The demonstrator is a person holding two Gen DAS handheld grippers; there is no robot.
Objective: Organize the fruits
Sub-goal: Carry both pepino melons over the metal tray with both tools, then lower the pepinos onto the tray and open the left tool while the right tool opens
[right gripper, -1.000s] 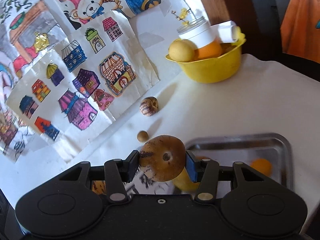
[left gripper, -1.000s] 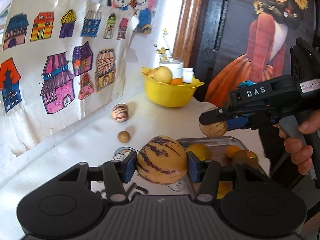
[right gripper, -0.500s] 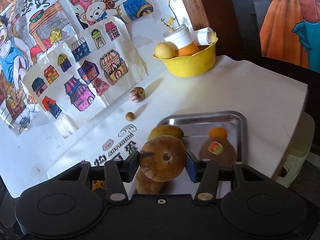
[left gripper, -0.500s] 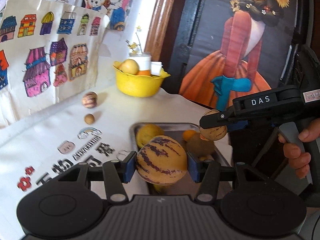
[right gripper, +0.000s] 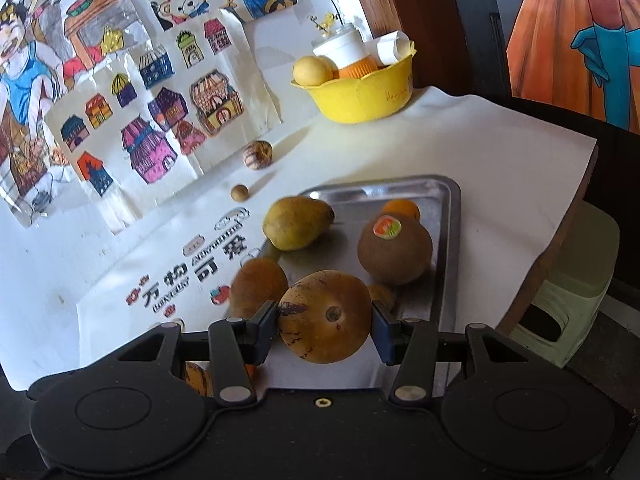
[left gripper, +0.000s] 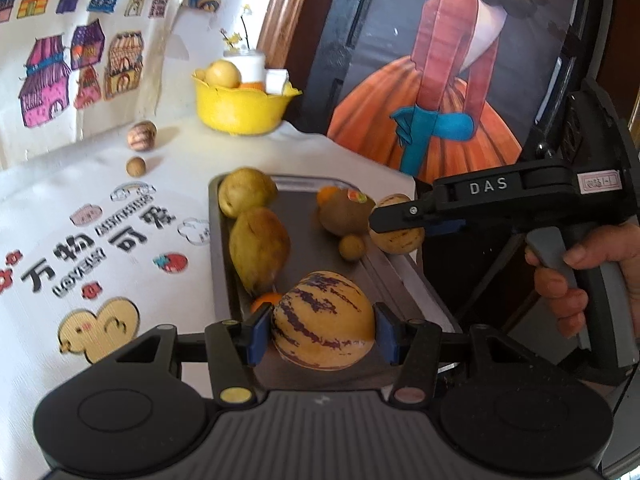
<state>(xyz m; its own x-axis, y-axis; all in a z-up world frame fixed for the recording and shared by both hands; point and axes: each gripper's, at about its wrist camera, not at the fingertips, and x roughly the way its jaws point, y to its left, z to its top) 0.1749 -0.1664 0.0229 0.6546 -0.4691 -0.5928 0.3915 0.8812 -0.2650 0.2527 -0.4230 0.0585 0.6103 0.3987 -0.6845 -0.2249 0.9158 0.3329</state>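
- The left gripper (left gripper: 323, 335) had its jaws clamped on a striped melon (left gripper: 322, 320), yellow with purple streaks, pinched at both flanks between the blue pads.
- The right gripper (right gripper: 325, 322) likewise gripped a smaller tan fruit (right gripper: 325, 316), its dimpled end turned toward the camera; the left view showed that fruit held off the tray's right edge.
- Compared with a second earlier, both grippers had drawn back and up from the bench: the steel tray (left gripper: 304, 236), then barely visible behind the melon, now lay almost wholly in view beneath the two held fruits.
- The grips themselves had not changed; neither fruit had shifted between its pads.
- Inside the tray lay two yellow-green pears (left gripper: 258, 254), a brown kiwi (right gripper: 394, 254) with a sticker, an orange (right gripper: 402, 208) behind it and a small round brown fruit (left gripper: 351, 247).
- Farther out on the white bench (right gripper: 480, 152), a small striped fruit (left gripper: 141, 135) and a little brown ball (left gripper: 135, 166) sat loose near the wall drawings, well apart from the tray.
- A yellow bowl (right gripper: 360, 100) with more fruit and a white jar stood at the back.
- By my reading, both fruits were being carried in to join the tray; release had not yet happened, and the two loose pieces remained to collect.
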